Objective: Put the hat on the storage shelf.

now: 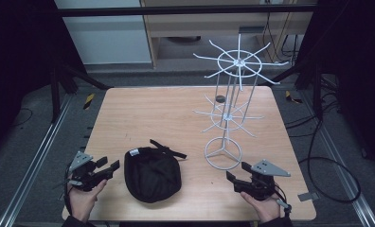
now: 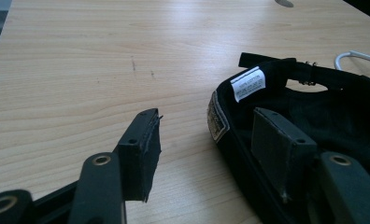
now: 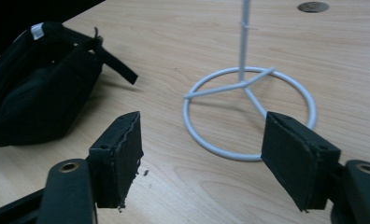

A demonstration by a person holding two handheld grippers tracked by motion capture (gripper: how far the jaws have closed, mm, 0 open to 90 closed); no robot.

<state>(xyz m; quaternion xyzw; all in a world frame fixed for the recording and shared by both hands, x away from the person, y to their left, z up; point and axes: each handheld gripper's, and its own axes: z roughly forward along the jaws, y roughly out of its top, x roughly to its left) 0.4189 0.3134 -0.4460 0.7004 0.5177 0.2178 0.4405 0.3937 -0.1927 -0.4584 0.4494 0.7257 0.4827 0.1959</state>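
Nothing looks started: the black cap (image 1: pixel 152 174) lies upside down on the table (image 1: pixel 166 113), the white wire rack (image 1: pixel 233 101) at its two o'clock bare. Your left tongs (image 1: pixel 105 166) and right tongs (image 1: pixel 236 172) both gape empty.

Bare table (image 1: pixel 143 111) far-left; black cap (image 1: pixel 152 174) and wire rack (image 1: pixel 230 109) obstructing near-centre, right.

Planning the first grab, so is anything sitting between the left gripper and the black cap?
Nothing visible does. The left gripper is open beside the black cap, with bare table between them.
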